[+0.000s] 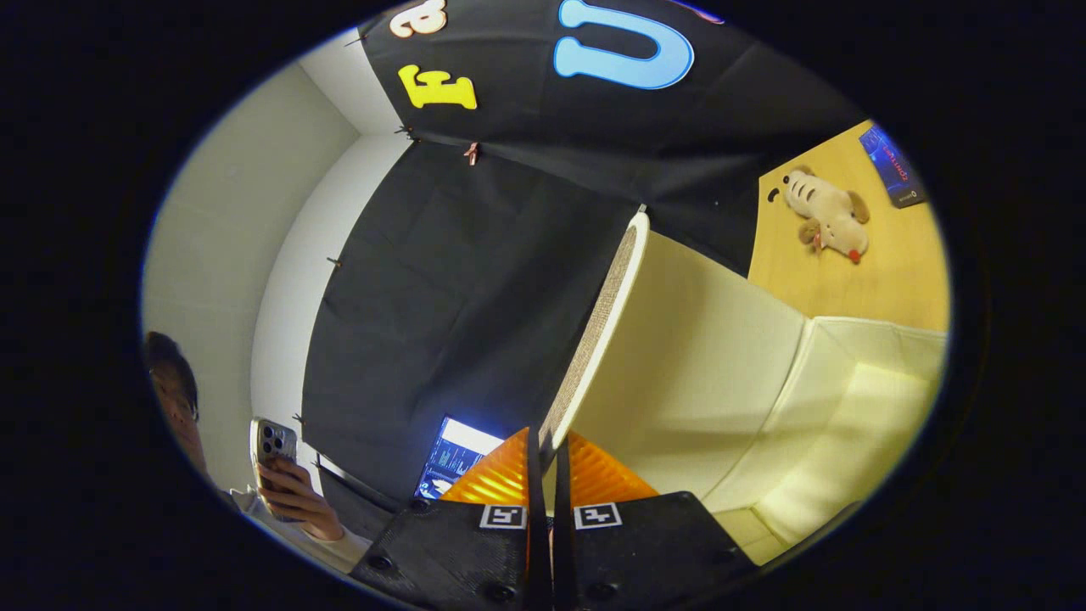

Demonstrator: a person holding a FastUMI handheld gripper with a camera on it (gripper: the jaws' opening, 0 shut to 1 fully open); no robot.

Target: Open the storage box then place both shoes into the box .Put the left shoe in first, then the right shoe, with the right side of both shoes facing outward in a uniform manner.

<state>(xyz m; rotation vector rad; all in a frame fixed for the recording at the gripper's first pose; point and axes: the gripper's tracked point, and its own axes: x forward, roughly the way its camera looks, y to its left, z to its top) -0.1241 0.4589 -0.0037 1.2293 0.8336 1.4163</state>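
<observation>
Holding the lid (604, 318) of the storage box (814, 399) by its edge, my claw (547, 462) is closed on it, both fingers pressing the rim between them. The lid stands raised, rising straight ahead from the fingertips; its woven-looking face lies to the left of the fingers, its plain cream inner face to the right. The box's open cream interior lies to the right of the claw and slightly ahead. No shoe is to be seen.

Assessment: the opening step is in hand and appears well advanced. To finish it cleanly I should swing the lid on along its hinge arc, keep the grip square on the rim so it does not slip, and release only once the lid rests back by itself.

Beyond the box, on the wooden desk (857, 280), lie a plush dog (827, 214) and a dark blue booklet (892, 165); its print is too small to read. A person's hand (299, 502) left of the claw holds a phone (273, 450).
</observation>
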